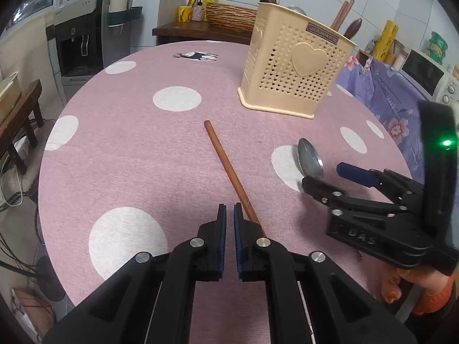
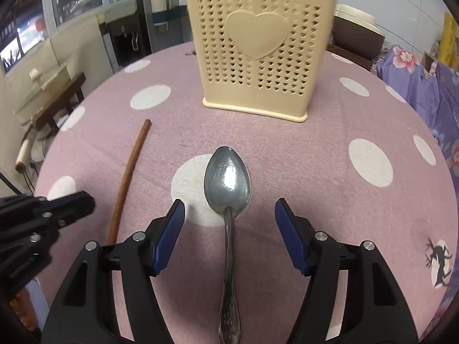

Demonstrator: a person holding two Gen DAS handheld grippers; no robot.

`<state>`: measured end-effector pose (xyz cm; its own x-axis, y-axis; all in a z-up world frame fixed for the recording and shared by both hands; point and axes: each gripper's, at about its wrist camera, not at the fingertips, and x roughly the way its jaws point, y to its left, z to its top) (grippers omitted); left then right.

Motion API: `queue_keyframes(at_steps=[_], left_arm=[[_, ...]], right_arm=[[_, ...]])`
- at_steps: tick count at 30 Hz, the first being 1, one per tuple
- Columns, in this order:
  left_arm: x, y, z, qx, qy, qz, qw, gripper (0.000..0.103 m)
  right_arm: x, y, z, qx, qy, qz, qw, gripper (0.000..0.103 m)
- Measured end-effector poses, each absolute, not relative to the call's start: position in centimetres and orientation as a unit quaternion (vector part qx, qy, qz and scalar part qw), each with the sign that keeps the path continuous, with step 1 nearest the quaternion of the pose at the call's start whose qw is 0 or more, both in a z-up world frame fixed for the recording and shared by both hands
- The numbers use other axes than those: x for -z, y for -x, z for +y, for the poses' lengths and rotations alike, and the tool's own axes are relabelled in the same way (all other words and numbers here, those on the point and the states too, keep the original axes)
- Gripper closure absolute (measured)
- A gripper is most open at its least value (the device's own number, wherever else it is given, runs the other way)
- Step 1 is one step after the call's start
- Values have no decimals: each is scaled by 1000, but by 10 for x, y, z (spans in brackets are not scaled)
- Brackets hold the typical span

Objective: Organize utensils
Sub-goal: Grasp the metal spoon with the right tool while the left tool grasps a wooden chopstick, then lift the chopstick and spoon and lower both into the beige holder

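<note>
The cream utensil holder [image 2: 259,54], perforated with small hearts and bearing 1 large raised heart, stood upright on the far part of the round table [image 1: 129,149], which was covered with a pink cloth with white dots. Brown utensil handles [image 1: 342,14] projected above the holder's rim. In front of the holder and to its left, 1 wooden chopstick [image 1: 229,172] lay flat on the cloth, with its far tip pointing toward the holder. Directly in front of the holder, 1 metal spoon [image 2: 228,183] lay bowl-up, with its bowl toward the holder and its handle running back toward the camera. The left gripper [image 1: 230,212] had its 2 blue-padded jaws drawn together with nothing between them; the chopstick's near end passed just beside its right finger. The right gripper [image 2: 229,209] had its 2 jaws spread wide on either side of the spoon's neck, with neither pad touching the metal. Part of a hand [image 1: 413,289] in an orange sleeve was visible under the right gripper.
</note>
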<state>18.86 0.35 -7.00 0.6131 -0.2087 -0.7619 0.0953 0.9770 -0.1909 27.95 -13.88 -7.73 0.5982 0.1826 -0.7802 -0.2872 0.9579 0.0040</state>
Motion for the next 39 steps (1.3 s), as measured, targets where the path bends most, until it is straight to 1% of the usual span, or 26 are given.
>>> queue_keyframes(at_steps=[3,6,8,10,16,26,29,39], left_arm=[[72,-189,9,79,69,432,896,96],[75,-191,12,76,78,437,893,96],[76,-193,14,78,83,439,891,96],[75,-193,12,79,83,439,891,96],[73,-193,10,82,83,435,893,90],[74,-197,7,83,88,436,892,89],[73,-201,5,83,93,435,892,89],[68,-236,0,58,89,430,896,89]], right_arm=[[80,-287,-137,-132,59,427,892,40],[79,-294,-135,-131,60,425,894,49],[79,-298,-135,-132,60,423,895,59],[78,-301,-135,-131,59,424,894,65],[69,-297,-147,-143,17,415,898,65],[-18,-235,-198,-151,-57,306,938,65],[-25,-223,-208,-147,-65,292,943,65],[-22,-217,-212,-145,-70,280,946,65]])
